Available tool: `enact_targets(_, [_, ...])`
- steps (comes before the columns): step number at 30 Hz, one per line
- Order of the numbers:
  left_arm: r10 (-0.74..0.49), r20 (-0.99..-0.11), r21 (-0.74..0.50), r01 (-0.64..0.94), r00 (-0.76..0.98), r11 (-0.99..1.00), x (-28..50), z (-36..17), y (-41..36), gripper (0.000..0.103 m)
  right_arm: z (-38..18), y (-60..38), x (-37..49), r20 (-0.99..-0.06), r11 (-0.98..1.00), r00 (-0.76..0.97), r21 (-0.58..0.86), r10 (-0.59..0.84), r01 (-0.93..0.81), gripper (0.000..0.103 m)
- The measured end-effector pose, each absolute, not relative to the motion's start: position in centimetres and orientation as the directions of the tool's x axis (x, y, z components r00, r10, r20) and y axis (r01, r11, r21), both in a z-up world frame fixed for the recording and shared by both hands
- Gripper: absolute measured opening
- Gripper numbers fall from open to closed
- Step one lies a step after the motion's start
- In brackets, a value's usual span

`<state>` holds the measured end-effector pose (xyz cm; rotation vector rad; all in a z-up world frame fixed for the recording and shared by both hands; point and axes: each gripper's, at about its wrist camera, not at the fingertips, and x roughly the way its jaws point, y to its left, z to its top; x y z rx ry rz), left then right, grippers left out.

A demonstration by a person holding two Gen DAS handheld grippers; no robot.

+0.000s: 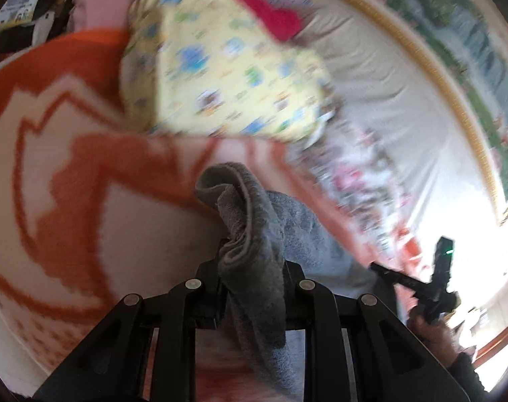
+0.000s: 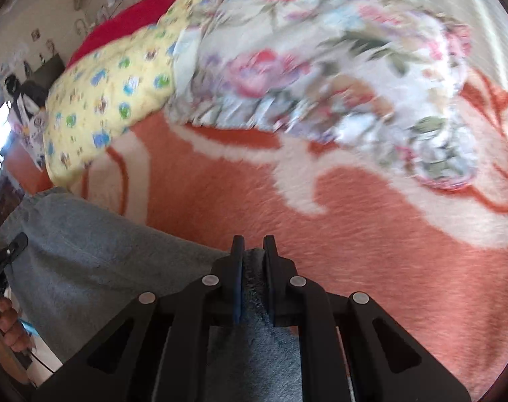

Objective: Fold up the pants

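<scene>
Right wrist view shows the grey pants (image 2: pixel 96 268) stretched above the orange-and-cream blanket (image 2: pixel 371 251), one edge clenched in your right gripper (image 2: pixel 254 261); your left gripper (image 1: pixel 250 268) likewise clamps a bunched edge. Keep both grips firm and level and the cloth taut, and lay it down short of the floral pillow (image 2: pixel 321 77) and yellow pillow (image 2: pixel 110 100).

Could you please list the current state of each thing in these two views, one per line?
Grey fleece pants: lifted, pinched at two points, partly draped.
Left gripper: shut on the pants.
Right gripper: shut on the pants.
Orange-and-cream patterned blanket: spread flat.
Yellow printed pillow: lying on the blanket.
</scene>
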<state>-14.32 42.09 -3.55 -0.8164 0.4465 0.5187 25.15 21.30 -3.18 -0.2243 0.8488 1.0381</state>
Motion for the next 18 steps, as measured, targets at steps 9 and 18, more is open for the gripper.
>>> enact_targets(9, [0.387,-0.583,-0.436,-0.676,0.715,0.593,-18.0,-1.8,42.6,0.052,-2.2,16.8,24.4,-0.662,0.567,0.278,0.269,0.696,-0.778,0.050])
enact_targets(18, [0.271,-0.547,-0.446,-0.549,0.792,0.706,-16.0,1.8,36.7,0.056,0.2,2.8,21.0,-0.609,0.612,0.320,0.361,0.726,-0.703,0.054])
